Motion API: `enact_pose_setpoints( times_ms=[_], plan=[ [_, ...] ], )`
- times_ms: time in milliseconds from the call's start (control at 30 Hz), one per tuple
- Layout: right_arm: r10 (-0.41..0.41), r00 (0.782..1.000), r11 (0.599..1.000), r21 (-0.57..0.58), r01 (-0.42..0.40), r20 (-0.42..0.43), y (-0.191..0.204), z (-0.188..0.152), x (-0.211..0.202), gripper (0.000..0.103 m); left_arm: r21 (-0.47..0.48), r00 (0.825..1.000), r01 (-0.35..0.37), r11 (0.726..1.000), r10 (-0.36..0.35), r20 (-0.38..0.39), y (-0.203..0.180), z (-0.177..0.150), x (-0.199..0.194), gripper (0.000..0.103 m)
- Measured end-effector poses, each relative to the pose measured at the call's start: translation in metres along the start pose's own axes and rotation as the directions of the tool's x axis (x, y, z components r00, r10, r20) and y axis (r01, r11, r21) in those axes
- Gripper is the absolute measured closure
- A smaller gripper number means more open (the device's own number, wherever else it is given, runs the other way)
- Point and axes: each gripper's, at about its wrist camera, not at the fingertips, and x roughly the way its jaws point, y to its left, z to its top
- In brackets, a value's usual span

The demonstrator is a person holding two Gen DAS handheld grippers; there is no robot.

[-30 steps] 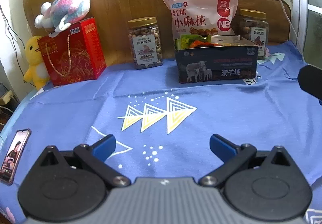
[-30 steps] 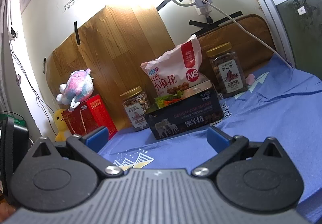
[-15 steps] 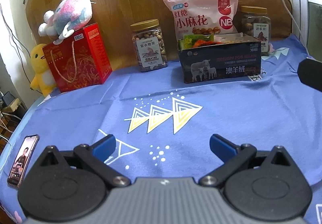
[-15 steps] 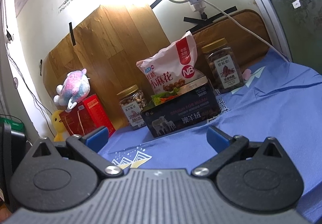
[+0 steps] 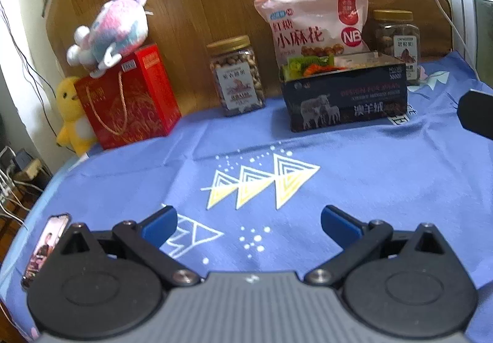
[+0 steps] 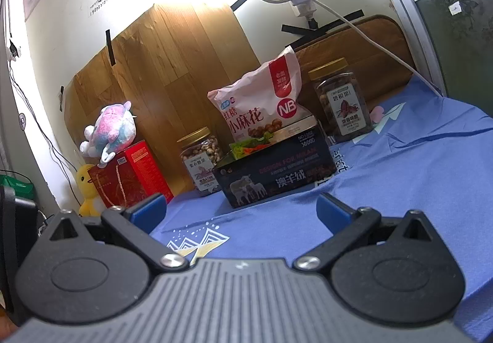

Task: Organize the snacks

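Note:
A dark box with a sheep picture [image 5: 345,102] [image 6: 274,176] stands at the back of the blue cloth, with green and orange snack packets [image 5: 308,66] showing in its open top. A pink snack bag [image 5: 314,26] [image 6: 262,106] leans behind it. A nut jar [image 5: 237,75] [image 6: 201,161] stands to its left and a second jar [image 5: 397,38] [image 6: 342,102] to its right. My left gripper [image 5: 248,224] is open and empty, low over the cloth. My right gripper [image 6: 242,212] is open and empty, well short of the box.
A red gift box [image 5: 129,99] with a plush toy [image 5: 111,32] on top and a yellow plush duck [image 5: 72,115] stand at the back left. A phone [image 5: 46,246] lies at the cloth's left edge. A cable [image 6: 354,22] hangs from a wall socket.
Both grippers have drawn back and tilted up a little, so the box and jars sit lower and smaller in the views. Both stay open and empty.

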Motion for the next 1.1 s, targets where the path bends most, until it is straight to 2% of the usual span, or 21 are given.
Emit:
enact_pose_setpoints(
  times_ms=[267,633,800,1100],
  plan=[
    [-0.006,1.0,1.0,0.0,0.006,0.011,0.0,0.0,-0.001,0.0,0.004,0.998,-0.027,1.0,0.027,0.062,0.001,0.001,-0.008,0.0],
    [-0.023,0.998,0.999,-0.024,0.024,0.066,0.0,0.004,-0.009,0.0,-0.07,0.991,0.012,0.997,-0.003,0.131,0.011,0.001,-0.016,0.0],
    [-0.023,0.995,0.998,-0.055,0.029,0.096,0.003,0.004,-0.013,0.0,-0.1,0.991,0.075,0.992,-0.063,0.118,0.015,-0.001,-0.018,0.0],
    [-0.021,0.995,0.998,-0.059,0.027,0.098,0.003,0.005,-0.013,0.0,-0.068,0.99,0.082,0.994,-0.073,0.121,0.012,-0.002,-0.022,0.0]
  ],
)
